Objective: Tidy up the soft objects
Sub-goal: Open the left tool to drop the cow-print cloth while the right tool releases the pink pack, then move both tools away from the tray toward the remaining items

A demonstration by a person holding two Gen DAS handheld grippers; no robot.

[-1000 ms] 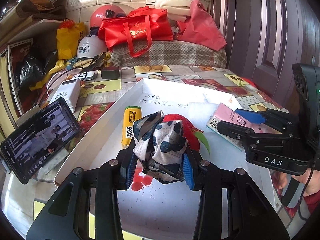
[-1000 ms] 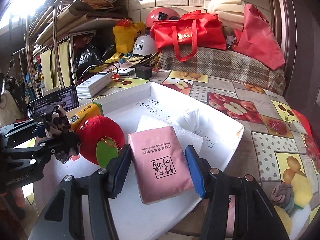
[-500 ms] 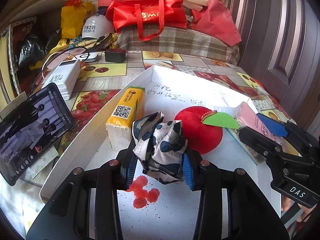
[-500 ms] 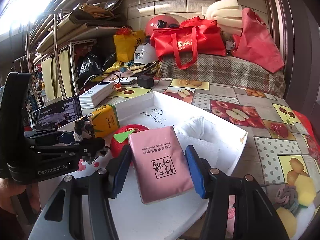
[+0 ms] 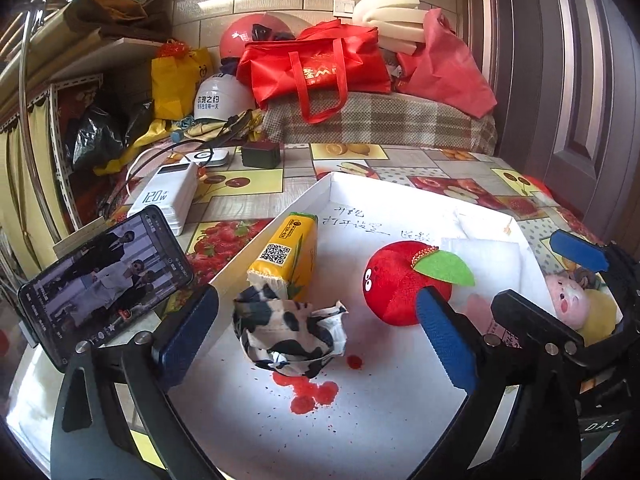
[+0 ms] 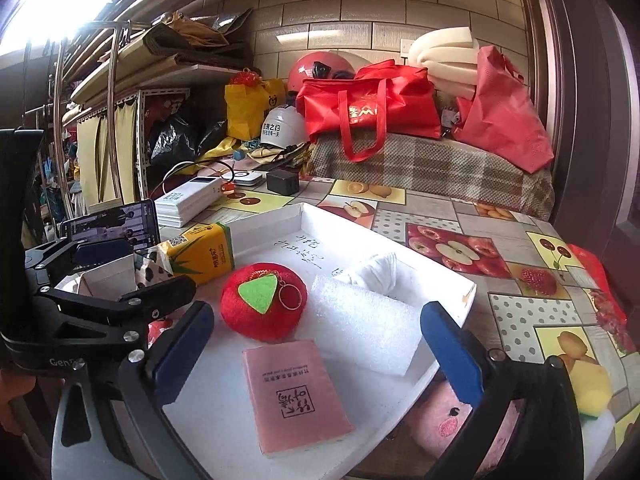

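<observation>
A white tray [image 5: 380, 420] lies on the fruit-print tablecloth. My left gripper [image 5: 316, 336] is over its near end with its jaws opening. A crumpled black-and-white cloth [image 5: 288, 332] rests on the tray floor between them, untouched by the pads. The jaws of my right gripper [image 6: 316, 350] are opening too, and a pink tissue pack [image 6: 294, 396] lies flat in the tray [image 6: 224, 400] between them, free of the pads. Also in the tray are a red plush apple [image 5: 396, 284] [image 6: 260, 308], a yellow tissue pack [image 5: 288, 252] [image 6: 200, 252], a white foam sheet [image 6: 364, 328] and a rolled white cloth [image 6: 376, 268].
A pink plush toy [image 6: 440, 420] and a yellow one [image 6: 592, 388] lie just outside the tray's right rim. A propped phone [image 5: 104, 284] and a white power bank [image 5: 168, 196] stand to the left. Red bags [image 5: 316, 68] and helmets fill the back. A door is at the right.
Both grippers went from shut to wide open. The cloth dropped from the left jaws onto the tray, and the pink tissue pack left the right jaws and lies in the tray.
</observation>
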